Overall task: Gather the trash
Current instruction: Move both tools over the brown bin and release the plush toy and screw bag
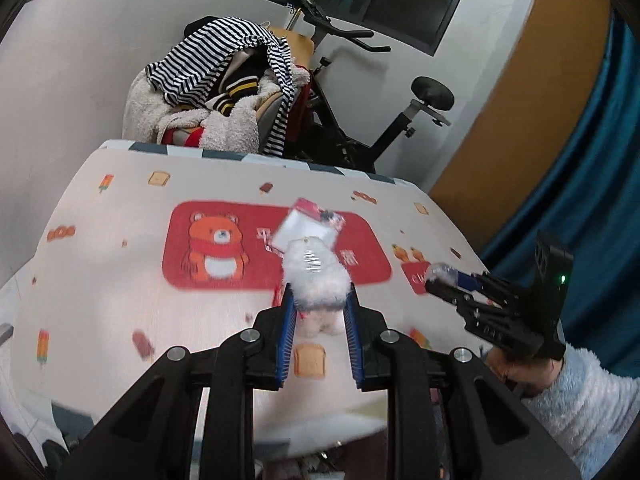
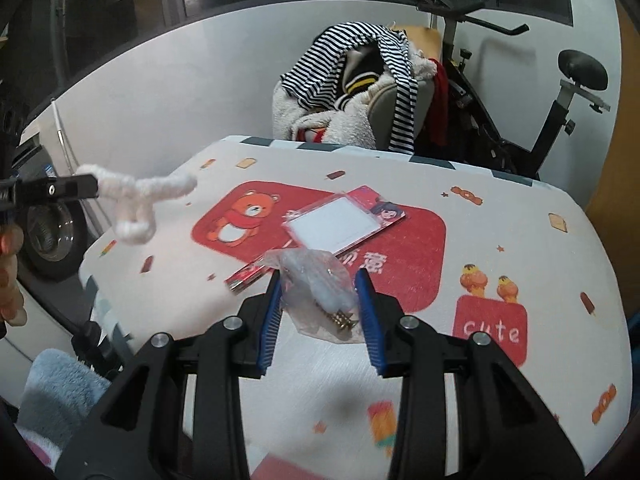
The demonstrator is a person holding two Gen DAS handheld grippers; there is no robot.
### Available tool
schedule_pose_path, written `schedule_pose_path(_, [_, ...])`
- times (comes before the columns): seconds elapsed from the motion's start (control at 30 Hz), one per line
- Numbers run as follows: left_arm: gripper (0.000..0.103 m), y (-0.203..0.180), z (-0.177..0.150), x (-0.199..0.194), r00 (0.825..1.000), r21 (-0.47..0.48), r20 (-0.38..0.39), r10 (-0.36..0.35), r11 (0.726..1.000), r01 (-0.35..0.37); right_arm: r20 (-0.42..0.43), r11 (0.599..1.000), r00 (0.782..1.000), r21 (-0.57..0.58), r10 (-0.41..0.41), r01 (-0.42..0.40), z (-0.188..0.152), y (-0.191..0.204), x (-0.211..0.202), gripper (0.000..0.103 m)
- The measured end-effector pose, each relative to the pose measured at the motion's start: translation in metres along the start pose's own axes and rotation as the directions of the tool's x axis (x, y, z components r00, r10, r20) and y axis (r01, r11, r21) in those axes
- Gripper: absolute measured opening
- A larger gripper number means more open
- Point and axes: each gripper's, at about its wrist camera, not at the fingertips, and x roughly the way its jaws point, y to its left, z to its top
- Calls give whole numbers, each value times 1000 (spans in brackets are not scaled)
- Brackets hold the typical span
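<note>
Left hand-held gripper (image 1: 320,300) clamps fluffy white yarn (image 1: 316,276); right hand-held gripper (image 2: 318,292) pinches a plastic bag (image 2: 316,280); keep both squeezed firmly above the counter (image 2: 520,240).

Both wrist cameras look forward along their fingers, close above the worktop (image 1: 100,280) (image 2: 500,240), toward the exercise bike (image 1: 360,120) (image 2: 520,112); both share the red bear mat (image 1: 224,248) (image 2: 420,248).

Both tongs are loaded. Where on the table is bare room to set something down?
Free: the table near side around the "cute" patch, and the far strip past the red bear mat. Crowded: mat centre, with the white card and red packet.
</note>
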Motion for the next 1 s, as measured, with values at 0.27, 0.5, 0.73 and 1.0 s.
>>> schedule_pose_path(0.27, [23,-15,-62,-28,999,11,-48,-1,1000,1,-4,1000,1000,12,20,-20,-22,22,-45,38])
schedule_pose_path(0.5, [23,-43,-120,-26,986,69,-160,-41,996,53,-10,999,999,15,41,-40,-45,36,-74,38])
schedule_pose_path(0.73, [23,-60,-153,-13,971,82,-237,-29,995,49,-20,999,999,29,25,-25,-60,40,-86,38])
schedule_pose_path(1.0, [23,-60,-168,0,956,21,-294,-19,999,26,-41,993,999,116,-10,14,-78,36,-88,38])
